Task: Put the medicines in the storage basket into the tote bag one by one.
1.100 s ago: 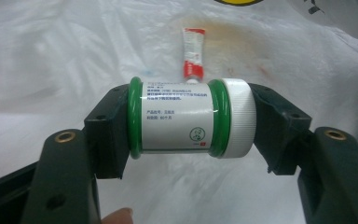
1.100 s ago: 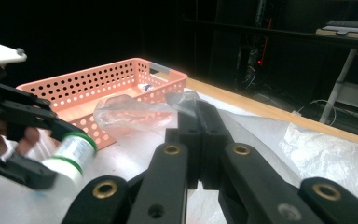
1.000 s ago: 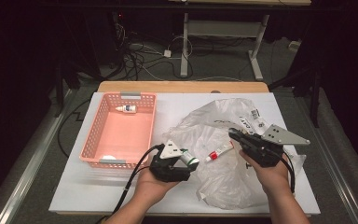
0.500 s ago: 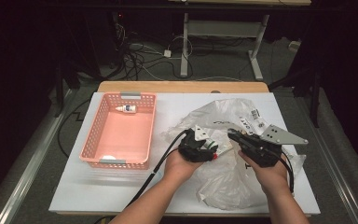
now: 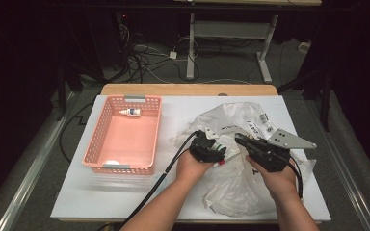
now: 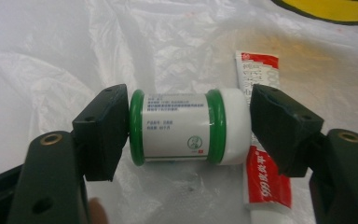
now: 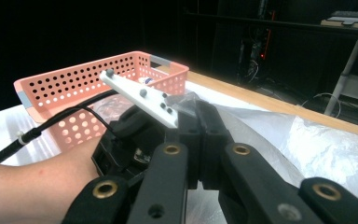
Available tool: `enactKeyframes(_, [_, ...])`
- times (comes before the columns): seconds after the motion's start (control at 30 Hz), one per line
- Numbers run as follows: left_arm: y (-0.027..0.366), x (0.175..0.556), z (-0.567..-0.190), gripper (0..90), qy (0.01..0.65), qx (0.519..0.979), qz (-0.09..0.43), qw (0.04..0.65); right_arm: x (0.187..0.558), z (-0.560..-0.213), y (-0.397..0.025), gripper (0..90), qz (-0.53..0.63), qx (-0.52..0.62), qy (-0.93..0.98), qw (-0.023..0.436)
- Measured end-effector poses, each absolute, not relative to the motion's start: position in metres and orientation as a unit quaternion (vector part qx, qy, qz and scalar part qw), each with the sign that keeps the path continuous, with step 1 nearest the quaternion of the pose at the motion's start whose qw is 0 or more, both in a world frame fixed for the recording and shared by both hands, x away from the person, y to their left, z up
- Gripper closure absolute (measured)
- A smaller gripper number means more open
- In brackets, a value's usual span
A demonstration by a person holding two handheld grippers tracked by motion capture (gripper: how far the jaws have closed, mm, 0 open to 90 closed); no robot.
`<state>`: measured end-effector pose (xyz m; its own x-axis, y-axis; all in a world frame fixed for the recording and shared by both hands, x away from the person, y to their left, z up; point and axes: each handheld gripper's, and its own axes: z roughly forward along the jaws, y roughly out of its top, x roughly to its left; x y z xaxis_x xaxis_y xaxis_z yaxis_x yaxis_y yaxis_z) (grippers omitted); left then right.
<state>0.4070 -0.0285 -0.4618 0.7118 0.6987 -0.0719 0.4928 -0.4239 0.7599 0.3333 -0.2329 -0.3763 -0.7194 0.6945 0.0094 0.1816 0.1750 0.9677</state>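
Observation:
A small white jar (image 6: 182, 127) with green rims lies sideways between my left gripper's (image 6: 189, 128) jaws, which are shut on its two ends. Under it a red and white tube (image 6: 265, 186) lies on a crumpled clear plastic bag (image 5: 231, 192). In the high view my left gripper (image 5: 220, 154) hovers over the bag's left part. My right gripper (image 5: 239, 140) faces it from the right. Its jaws are pressed together in the right gripper view (image 7: 199, 116), with a fold of the bag's film pinched at their tips.
A pink perforated basket (image 5: 96, 144) stands on the left of the white table (image 5: 125, 192), with a small white bottle (image 5: 130, 112) at its far end. The basket (image 7: 74, 84) shows beyond the left hand (image 7: 37, 172). Cables hang behind the table.
My left gripper has carried the jar to the right, from near the basket to over the bag beside the right gripper. The right gripper has barely moved.

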Motion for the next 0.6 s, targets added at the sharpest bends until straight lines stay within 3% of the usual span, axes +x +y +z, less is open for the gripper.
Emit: enactKeyframes(0.6, [0.01, 0.334, -0.433, 25.1, 0.306, 0.842, 0.111, 0.431, 0.332, -0.373, -0.234, 90.0, 0.569, 0.298, 0.731, 0.231])
